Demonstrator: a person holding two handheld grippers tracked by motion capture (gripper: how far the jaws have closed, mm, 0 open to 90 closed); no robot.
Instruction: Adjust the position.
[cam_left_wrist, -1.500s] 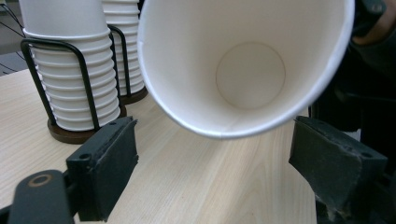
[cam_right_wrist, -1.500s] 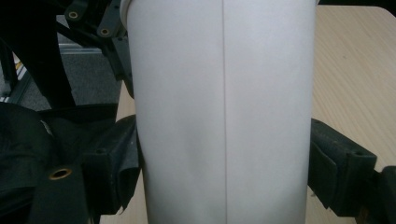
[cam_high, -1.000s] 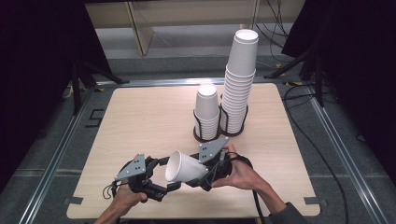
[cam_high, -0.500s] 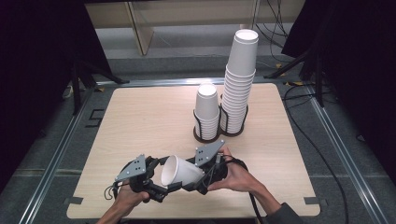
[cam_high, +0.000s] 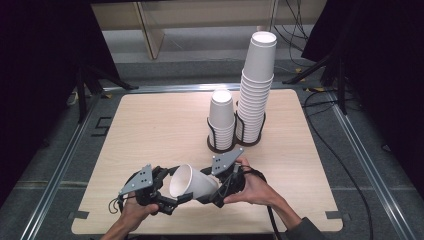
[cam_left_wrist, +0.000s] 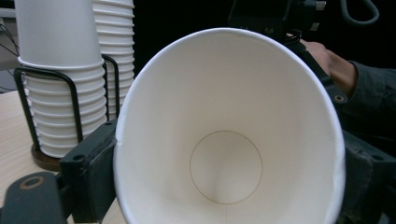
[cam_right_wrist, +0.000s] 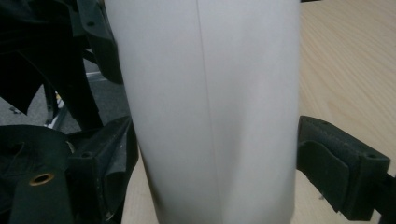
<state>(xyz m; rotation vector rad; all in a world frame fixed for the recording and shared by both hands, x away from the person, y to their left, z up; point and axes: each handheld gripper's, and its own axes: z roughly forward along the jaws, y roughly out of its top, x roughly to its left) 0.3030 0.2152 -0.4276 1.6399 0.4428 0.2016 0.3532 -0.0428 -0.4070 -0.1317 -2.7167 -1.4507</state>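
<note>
White paper cup (cam_high: 192, 183) lies sideways above the light wooden table's (cam_high: 150, 130) near edge, w/ bare tabletop to its left. Left gripper (cam_high: 167, 192) jaws flank its rim; right gripper (cam_high: 212, 192) jaws clamp its base end. Cup unprinted. Black wire cup holders (cam_high: 235, 137) stand well apart.

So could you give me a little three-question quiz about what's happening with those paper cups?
1. True or false: the loose paper cup stands upright on the table.
2. Which stack in the black wire holder is taller: A) the left stack, B) the right stack?
3. The cup's open mouth faces which gripper?

Key:
1. False; it lies sideways in the air, between the left gripper and the right gripper.
2. B.
3. The left gripper; its view looks straight into the cup.
</note>
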